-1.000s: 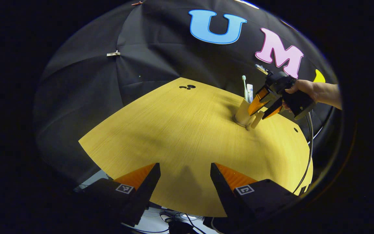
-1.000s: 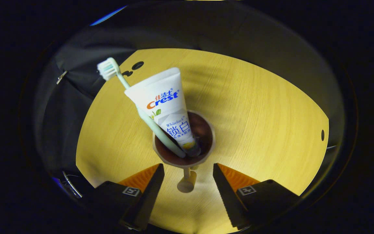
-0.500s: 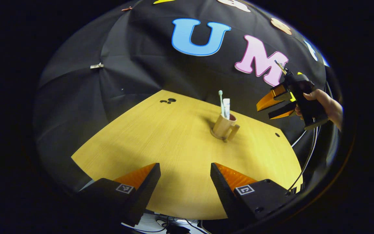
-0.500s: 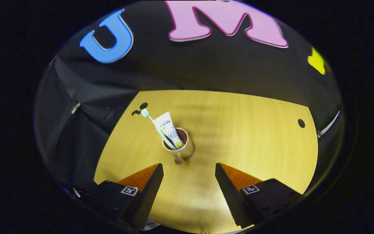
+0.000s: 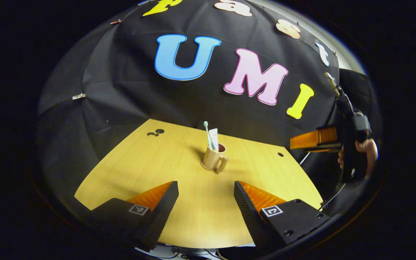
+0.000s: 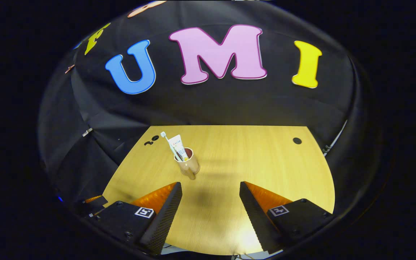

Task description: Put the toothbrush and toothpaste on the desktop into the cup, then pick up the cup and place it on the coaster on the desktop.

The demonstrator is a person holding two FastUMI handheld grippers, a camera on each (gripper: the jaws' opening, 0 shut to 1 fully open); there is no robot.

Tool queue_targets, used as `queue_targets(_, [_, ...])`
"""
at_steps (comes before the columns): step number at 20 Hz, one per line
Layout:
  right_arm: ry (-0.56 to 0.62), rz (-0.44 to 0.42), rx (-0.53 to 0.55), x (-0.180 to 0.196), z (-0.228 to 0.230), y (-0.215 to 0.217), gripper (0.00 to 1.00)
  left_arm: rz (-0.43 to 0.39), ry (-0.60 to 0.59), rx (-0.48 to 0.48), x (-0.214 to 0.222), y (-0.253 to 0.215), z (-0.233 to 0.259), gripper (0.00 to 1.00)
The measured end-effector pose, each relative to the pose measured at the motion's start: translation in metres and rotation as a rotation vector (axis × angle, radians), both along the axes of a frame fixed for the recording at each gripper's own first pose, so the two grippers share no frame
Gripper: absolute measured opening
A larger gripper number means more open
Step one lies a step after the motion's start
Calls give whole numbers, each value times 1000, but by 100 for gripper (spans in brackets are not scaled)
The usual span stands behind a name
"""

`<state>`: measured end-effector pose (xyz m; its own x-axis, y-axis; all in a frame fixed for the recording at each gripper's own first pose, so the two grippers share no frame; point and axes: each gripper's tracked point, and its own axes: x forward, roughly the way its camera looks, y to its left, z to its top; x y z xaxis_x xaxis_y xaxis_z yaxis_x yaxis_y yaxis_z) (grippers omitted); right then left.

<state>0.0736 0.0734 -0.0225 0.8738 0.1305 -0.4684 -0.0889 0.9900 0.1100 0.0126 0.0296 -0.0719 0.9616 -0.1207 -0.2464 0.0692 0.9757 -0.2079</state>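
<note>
Desktop (image 6: 251, 159) is carrying the cup (image 6: 187, 164). I am holding the right gripper (image 6: 211, 202) and left gripper (image 5: 206, 200) wide, both empty, hovering near; toothbrush (image 6: 167, 143) and toothpaste (image 6: 177, 145) are standing upright inside, farther off.

Tan cup (image 5: 213, 160) standing upright on the wooden counter (image 5: 157, 159), around the middle, nearer the far edge, handle facing the near edge. Green toothbrush (image 5: 207, 135) and white toothpaste tube (image 5: 214, 137) sticking up out of it, both leaning toward the far-left corner. Coaster (image 5: 208, 168) showing as a thin disc under the cup's base.
</note>
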Motion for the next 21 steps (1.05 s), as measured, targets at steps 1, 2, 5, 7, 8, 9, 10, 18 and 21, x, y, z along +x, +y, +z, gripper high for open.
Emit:
queue_targets(1, [-38, -29, 11, -12, 3, -5, 98, -9, -28, 25, -1, -4, 9, 98])
queue_targets(2, [-66, -59, 16, -24, 1, -12, 98, -20, -53, 72, -1, -8, 18, 98])
queue_targets(5, [-86, -151, 18, -67, -21, -34, 98, -66, -134, 159, -1, -32, 39, 98])
queue_targets(7, [-72, -189, 5, -88, -40, -48, 98, -86, -158, 149, -5, -46, 42, 98])
queue_targets(8, [-68, -203, -1, -97, -47, -55, 98, -84, -164, 144, -6, -52, 43, 98])
queue_targets(9, [-68, -209, -9, -104, -50, -61, 98, -76, -167, 139, -6, -56, 43, 98])
queue_targets(10, [-64, -224, -18, -110, -54, -70, 98, -65, -170, 135, -6, -60, 43, 98])
queue_targets(18, [-81, -275, 26, -116, -58, -102, 98, -45, -140, 136, -4, -96, 26, 98])
queue_targets(21, [-77, -242, 17, -107, -59, -103, 98, -63, -140, 157, 4, -108, 27, 97])
